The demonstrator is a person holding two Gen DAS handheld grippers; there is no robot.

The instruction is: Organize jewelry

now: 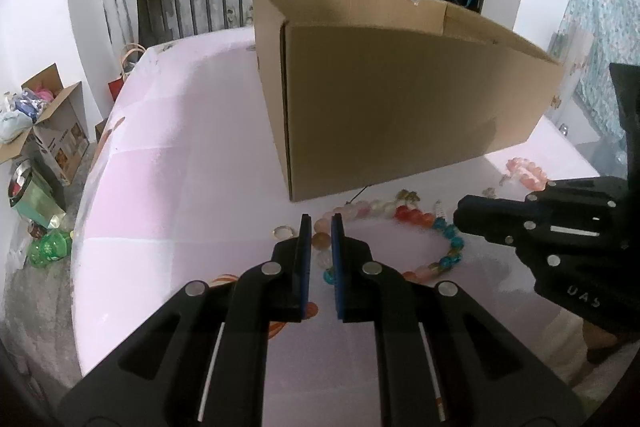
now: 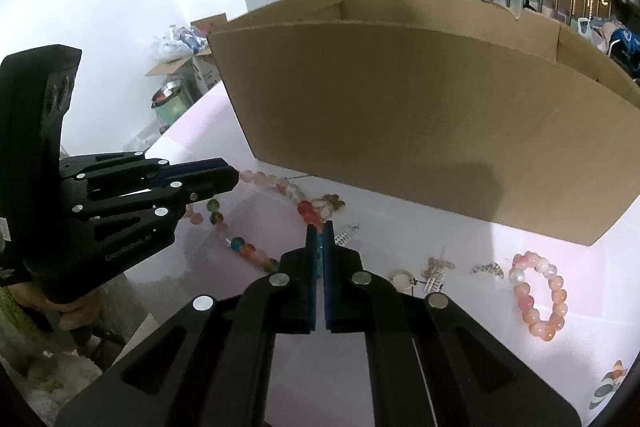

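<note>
Bead necklace (image 2: 256, 251) betw. both tongs' blades (image 2: 319, 227)

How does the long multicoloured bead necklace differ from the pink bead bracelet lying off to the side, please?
The multicoloured bead necklace is a long loop mixing pink, red, blue and clear beads; the pink bead bracelet is a small ring, all pink and orange. The necklace is pinched by both the left claw and the right claw; the bracelet lies untouched, apart from them. The necklace sits nearer the cardboard box. Both rest on the pink table and are strung with round glossy beads.
</note>
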